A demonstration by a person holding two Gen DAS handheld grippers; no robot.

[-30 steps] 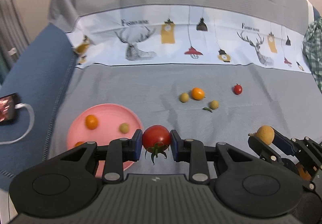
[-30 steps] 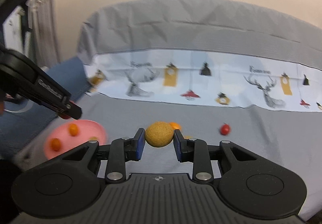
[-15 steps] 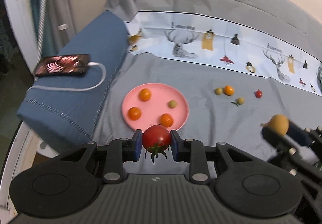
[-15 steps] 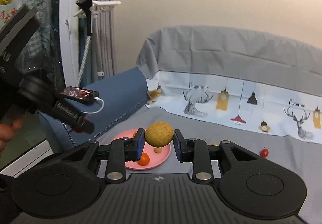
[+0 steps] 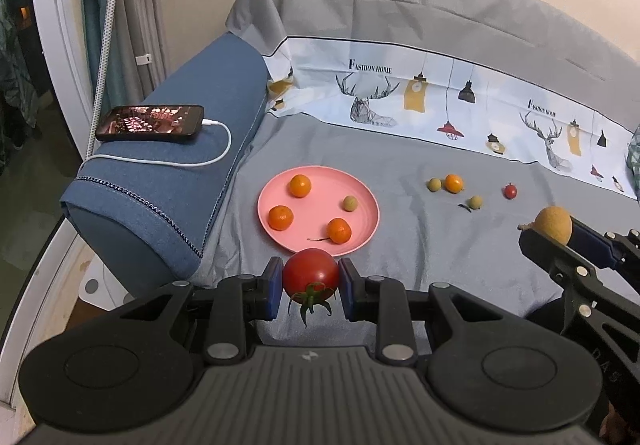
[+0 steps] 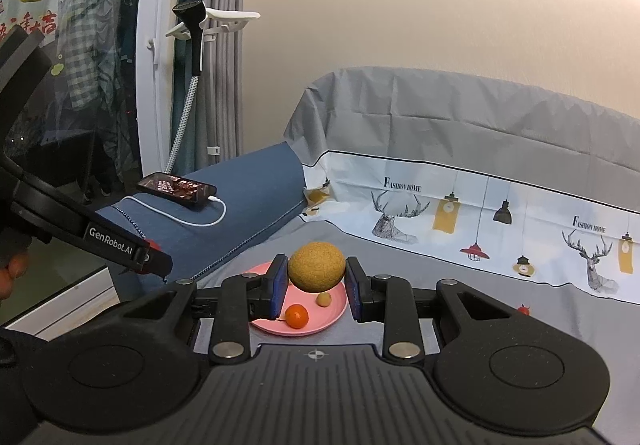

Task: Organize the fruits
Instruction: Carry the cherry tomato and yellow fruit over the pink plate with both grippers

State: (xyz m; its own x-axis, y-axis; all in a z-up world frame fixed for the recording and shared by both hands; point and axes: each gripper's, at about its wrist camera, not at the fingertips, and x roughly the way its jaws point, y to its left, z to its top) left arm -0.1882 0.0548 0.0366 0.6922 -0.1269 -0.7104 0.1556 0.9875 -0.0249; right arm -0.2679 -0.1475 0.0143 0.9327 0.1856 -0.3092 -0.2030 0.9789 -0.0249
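My left gripper (image 5: 310, 283) is shut on a red tomato (image 5: 310, 271) and holds it above the grey sofa seat, just in front of the pink plate (image 5: 316, 189). The plate holds three oranges and one small green fruit (image 5: 350, 203). My right gripper (image 6: 317, 287) is shut on a rough tan round fruit (image 6: 316, 267); it also shows in the left wrist view (image 5: 554, 224), to the right of the plate. Loose on the seat lie an orange (image 5: 453, 183), two small green fruits (image 5: 434, 184) and a cherry tomato (image 5: 510, 190).
A phone (image 5: 150, 123) with a white charging cable lies on the blue armrest (image 5: 172, 181) left of the plate. A patterned white cloth band (image 5: 440, 101) runs along the sofa back. A window frame and curtain stand at far left.
Both grippers pulled back and rose away from the seat, each keeping its fruit. The plate and the armrest with the phone came fully into view.
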